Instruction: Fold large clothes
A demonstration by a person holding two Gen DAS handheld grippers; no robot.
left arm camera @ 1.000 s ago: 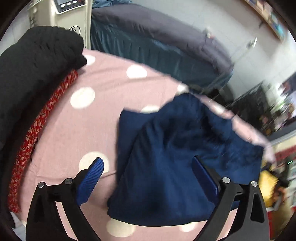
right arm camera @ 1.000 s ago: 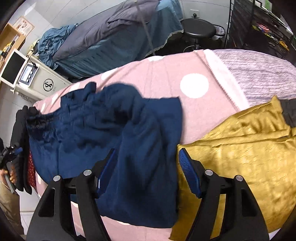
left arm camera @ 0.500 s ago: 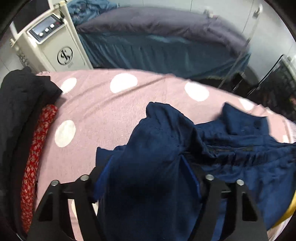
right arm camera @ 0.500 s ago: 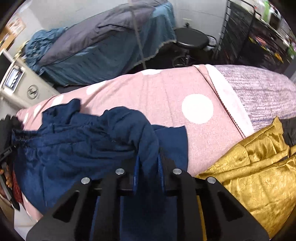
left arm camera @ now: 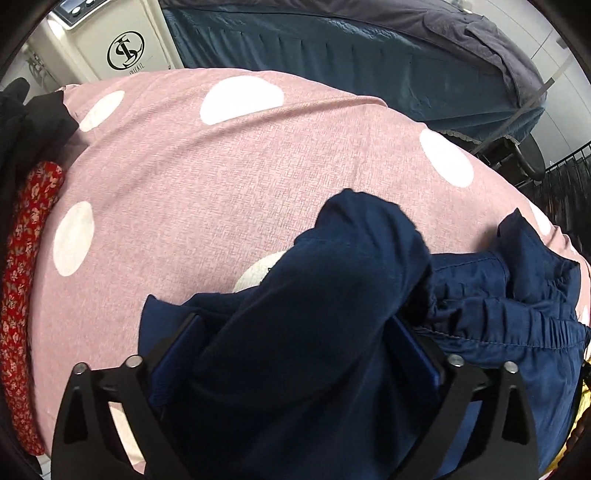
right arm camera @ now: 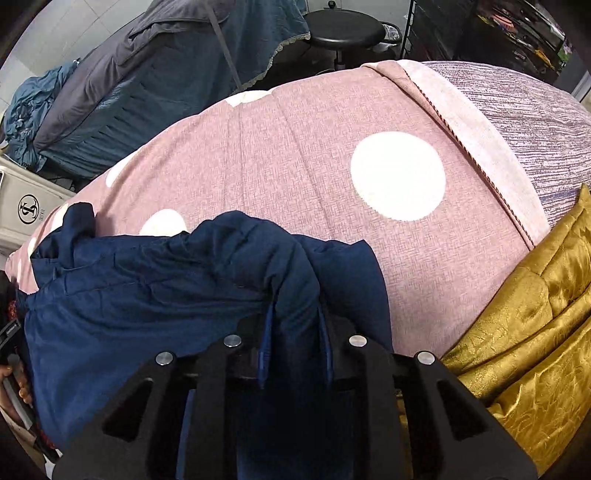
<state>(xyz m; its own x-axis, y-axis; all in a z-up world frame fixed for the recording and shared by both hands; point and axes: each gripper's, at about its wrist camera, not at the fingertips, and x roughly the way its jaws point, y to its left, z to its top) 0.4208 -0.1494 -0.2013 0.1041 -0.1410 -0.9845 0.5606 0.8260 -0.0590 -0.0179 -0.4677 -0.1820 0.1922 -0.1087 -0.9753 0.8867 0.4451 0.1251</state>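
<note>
Two tongs worked one dark blue garment (left arm camera: 332,295) that lay bunched on a pink blanket (left arm camera: 221,147) with white dots. The left tongs (left arm camera: 295,332) pointed straight down with the jaws spread wide and opening; a thick roll of the blue cloth ran between the blue pads (left arm camera: 410,343), and the wrist view did not make clear whether the pads pressed on it, though they stood at either side of the roll. The right tongs (right arm camera: 293,332) stood nearly clenched, the jaws easing apart slightly, with a narrow fold of the same garment (right arm camera: 184,288) pinched between the pads (right arm camera: 264,347). From that fold the cloth spread to the left of the right wrist view in crumpled ridges, and a gathered waistband (left arm camera: 517,317) showed at the right of the left wrist view. A golden, shiny cloth (right arm camera: 524,325) lay just beside the garment on the right tongs' side, partly over a grey-lilac cover (right arm camera: 535,110). On the left tongs' side, a red flowered cloth (left arm camera: 22,277) and a black garment (left arm camera: 22,122) lay at the blanket's edge, well apart from the blue one. Beyond the blanket stood a bed with a teal skirt (left arm camera: 369,66) and a grey quilt, a white machine with a round logo (left arm camera: 125,51), and a black round stool (right arm camera: 343,31).
</note>
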